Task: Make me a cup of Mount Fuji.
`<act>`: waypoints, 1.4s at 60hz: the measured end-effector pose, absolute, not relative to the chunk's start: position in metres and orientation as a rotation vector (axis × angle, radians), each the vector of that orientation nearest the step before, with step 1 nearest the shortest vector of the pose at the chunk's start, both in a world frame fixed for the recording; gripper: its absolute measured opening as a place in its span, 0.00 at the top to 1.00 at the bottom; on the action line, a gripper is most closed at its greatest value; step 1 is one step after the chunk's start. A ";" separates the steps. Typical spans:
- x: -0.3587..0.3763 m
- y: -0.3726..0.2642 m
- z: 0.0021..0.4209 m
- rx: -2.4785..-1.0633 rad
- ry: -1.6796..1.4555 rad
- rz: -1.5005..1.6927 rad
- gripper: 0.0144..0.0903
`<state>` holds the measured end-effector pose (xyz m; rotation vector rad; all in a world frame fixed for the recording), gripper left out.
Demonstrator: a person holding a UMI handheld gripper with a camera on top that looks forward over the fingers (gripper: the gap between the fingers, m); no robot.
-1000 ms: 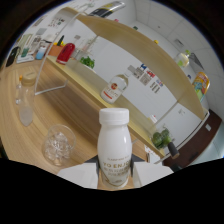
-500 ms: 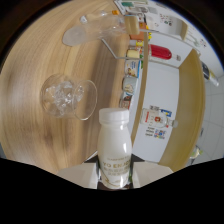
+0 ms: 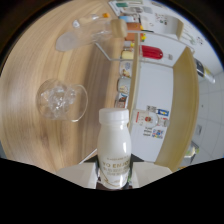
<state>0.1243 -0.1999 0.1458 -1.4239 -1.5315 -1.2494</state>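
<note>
The gripper [image 3: 114, 175] is clamped on the capped milk bottle [image 3: 114, 145], tipped sideways near the ice-filled glass [image 3: 61, 99] on the bench [image 3: 45, 55]; with the cap on nothing pours, and a loose grip could let it slip.

Bottle [image 3: 114, 150] label lettering is too blurred to read.

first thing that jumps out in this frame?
The white milk bottle held between the gripper fingers, capped, dead ahead. Next, the clear glass of ice on the wooden table, beyond the fingers and beside the bottle, with the whole scene tilted steeply. Another clear glass vessel sits farther along the table.
</note>
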 end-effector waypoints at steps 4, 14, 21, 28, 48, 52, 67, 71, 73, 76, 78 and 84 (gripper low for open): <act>0.123 -0.202 0.160 -1.501 -1.370 -1.124 0.56; 0.118 -0.213 0.202 -1.634 -0.881 -0.702 0.55; 0.117 -0.218 0.207 -1.711 -0.548 -0.359 0.55; 0.128 -0.214 0.180 -1.784 -0.312 -0.159 0.55; 0.130 -0.203 0.072 -1.959 -0.063 0.078 0.54; 0.130 -0.205 0.064 -1.970 -0.068 0.084 0.54; 0.135 -0.225 0.048 -1.999 -0.084 0.077 0.52; 0.137 -0.229 0.047 -2.008 -0.073 0.072 0.52; 0.138 -0.232 0.046 -2.015 -0.066 0.072 0.52; 0.140 -0.234 0.045 -2.026 -0.057 0.057 0.51; 0.142 -0.235 0.046 -2.031 -0.049 0.037 0.49; 0.145 -0.242 0.057 -2.045 -0.016 -0.006 0.23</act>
